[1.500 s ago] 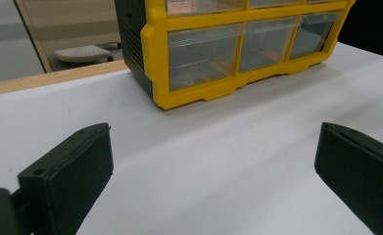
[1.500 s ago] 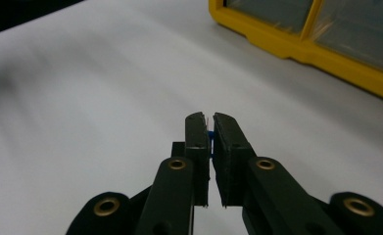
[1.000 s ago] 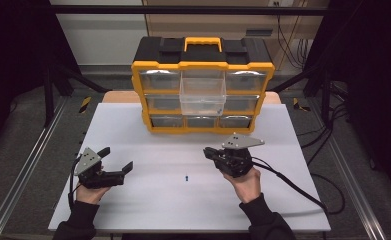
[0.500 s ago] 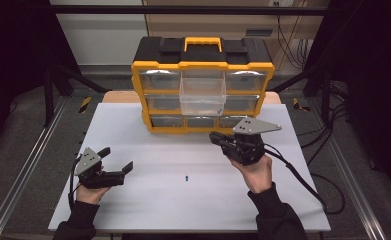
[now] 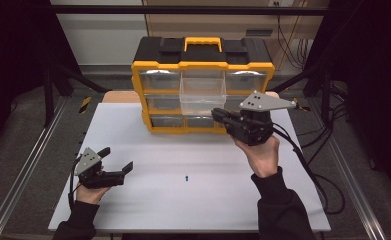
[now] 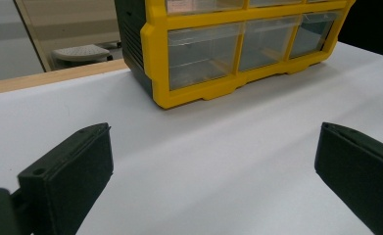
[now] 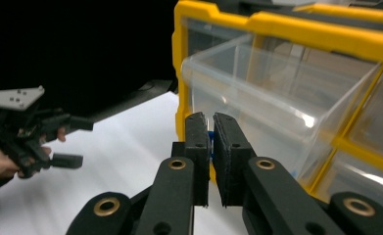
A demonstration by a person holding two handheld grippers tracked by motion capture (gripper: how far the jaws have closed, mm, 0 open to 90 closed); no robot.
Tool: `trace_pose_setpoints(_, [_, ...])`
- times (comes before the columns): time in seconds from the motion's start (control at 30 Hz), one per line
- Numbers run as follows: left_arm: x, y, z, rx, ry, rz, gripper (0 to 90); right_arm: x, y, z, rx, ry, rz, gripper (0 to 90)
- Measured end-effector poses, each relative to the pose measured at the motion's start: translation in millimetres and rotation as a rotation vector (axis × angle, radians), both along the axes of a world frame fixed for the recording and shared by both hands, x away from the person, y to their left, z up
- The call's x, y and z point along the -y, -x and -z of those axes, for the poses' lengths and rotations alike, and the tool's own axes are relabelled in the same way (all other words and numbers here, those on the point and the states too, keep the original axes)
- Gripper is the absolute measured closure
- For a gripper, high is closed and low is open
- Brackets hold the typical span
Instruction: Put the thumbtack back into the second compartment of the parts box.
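Observation:
A yellow and black drawer organizer stands at the back of the white table. Its clear middle drawer in the top row is pulled out. My right gripper hangs above the table just right of that drawer, pointing left. In the right gripper view its jaws are shut on a small blue piece, close below the clear middle drawer's front corner. My left gripper rests on the table at the front left, open with nothing between its jaws.
Another small blue piece lies on the table near the front middle. The organizer has more clear drawers, all pushed in. A cable trails from the right gripper across the table's right side. Metal rails run along both sides.
The right gripper has risen from the table and moved back toward the organizer, up to the open drawer. The left gripper has stayed put.

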State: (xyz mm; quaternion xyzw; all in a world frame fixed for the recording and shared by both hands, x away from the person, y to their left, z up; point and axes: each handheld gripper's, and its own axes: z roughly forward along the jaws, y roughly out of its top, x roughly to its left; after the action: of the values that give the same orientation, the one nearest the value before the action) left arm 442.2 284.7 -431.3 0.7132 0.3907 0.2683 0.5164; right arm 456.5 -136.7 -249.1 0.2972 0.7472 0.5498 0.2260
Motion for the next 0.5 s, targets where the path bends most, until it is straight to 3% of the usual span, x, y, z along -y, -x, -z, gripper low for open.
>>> trace_pose_setpoints(0.27, [-0.2,0.1,-0.2,0.001,0.002,0.0,0.5,-5.3,-13.0,-21.4,0.019,-0.01,0.037,85.6])
trace_pose_setpoints(0.5, [-0.8,0.0,-0.2,0.001,0.004,-0.001,0.5,-10.8,-33.2,-27.5,0.022,-0.001,0.076,85.5])
